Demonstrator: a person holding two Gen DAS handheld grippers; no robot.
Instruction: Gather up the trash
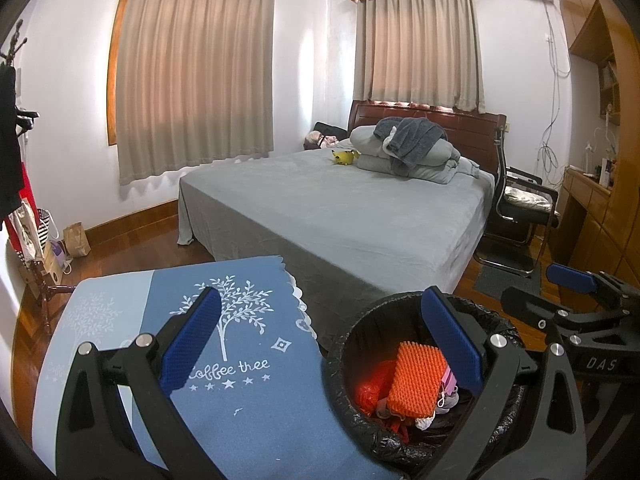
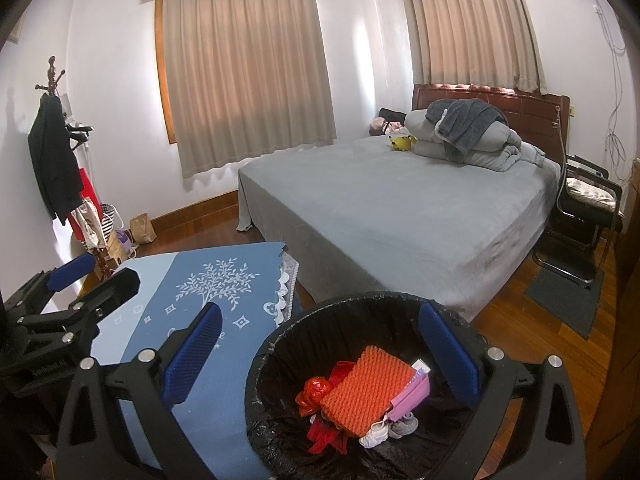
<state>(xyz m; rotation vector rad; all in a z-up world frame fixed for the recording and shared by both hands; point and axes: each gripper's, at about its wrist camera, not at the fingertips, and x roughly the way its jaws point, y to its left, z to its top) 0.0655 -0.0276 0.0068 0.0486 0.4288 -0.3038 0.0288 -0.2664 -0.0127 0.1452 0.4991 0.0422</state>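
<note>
My left gripper hung with jaws spread and nothing between them; my right gripper likewise. Under the right-hand fingers of both sat the black-lined trash bin, holding an orange textured pad and what looked like red wrappers. Beyond the jaws lay the bed.

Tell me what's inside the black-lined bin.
In the bin: orange textured sponge, red plastic bag, pink packet, white and grey scraps. Whatever lies beneath them is covered.
</note>
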